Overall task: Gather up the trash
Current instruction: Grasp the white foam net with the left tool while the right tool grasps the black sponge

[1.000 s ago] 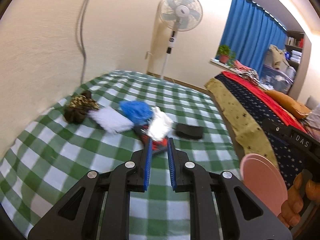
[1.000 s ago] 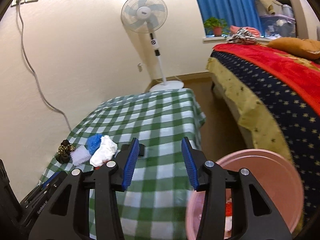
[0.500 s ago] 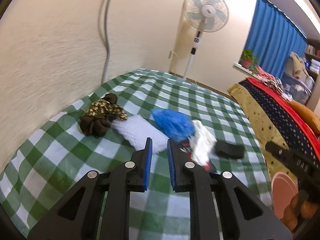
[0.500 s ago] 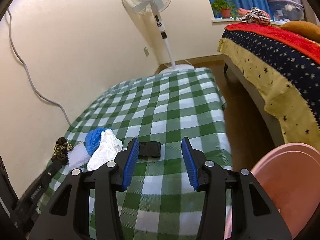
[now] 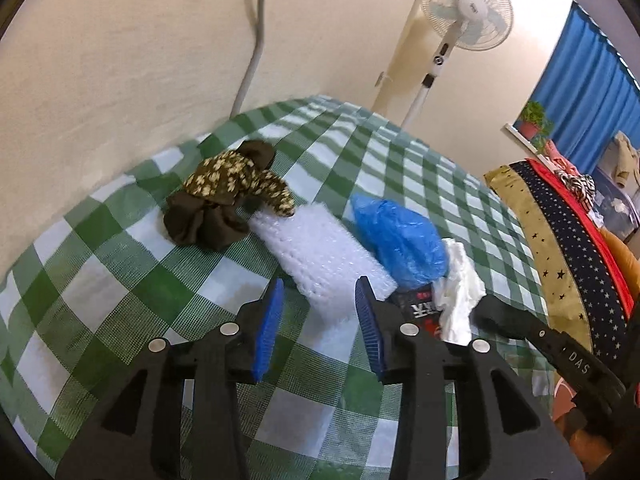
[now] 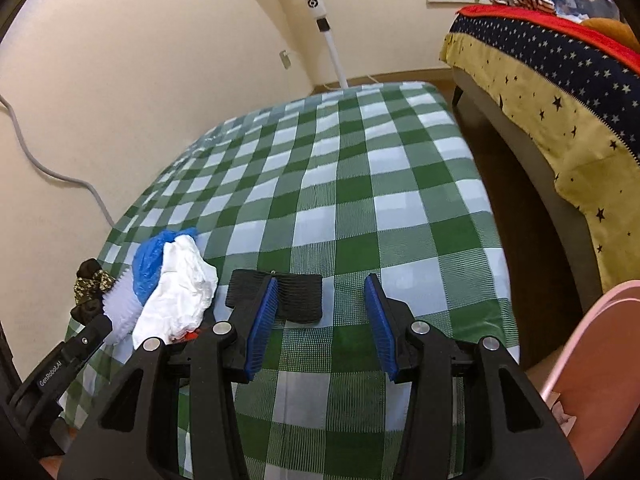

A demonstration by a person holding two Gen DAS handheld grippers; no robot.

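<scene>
The desk [image 6: 360, 184], draped in a green-and-white checked cloth, carries all the loose trash in one cluster on the side nearest the wall, and the pink bin [image 6: 592, 380] waits off the desk's near corner, just right of the right gripper's fingers. Within the cluster the largest piece is the white foam sheet [image 5: 320, 256]; it lies directly ahead of the left gripper [image 5: 320, 316], its long axis running away from the fingers and slanting up to the left, its near corner already reaching in between the blue pads without touching either. Those fingers have just been spreading and now stand apart with nothing pinched. Beyond the sheet's far end sits a crumpled brown flowered cloth [image 5: 228, 196]; to the right of the fingers lie a blue plastic bag [image 5: 400, 236], a wad of white tissue [image 5: 460, 288] and a dark red-printed wrapper [image 5: 420, 310] half under it. The right gripper [image 6: 320, 320] also has its fingers spread and empty; the flat black ribbed pad [image 6: 296, 292] lies just ahead of them, its long axis across the gap and offset toward the left finger, which hides part of it. By my reading the left hand is the nearer to the foam sheet and the right to the black pad, so each would take its own piece; the sheet looks wider than the present gap, so a pinch at the corner seems likeliest.
</scene>
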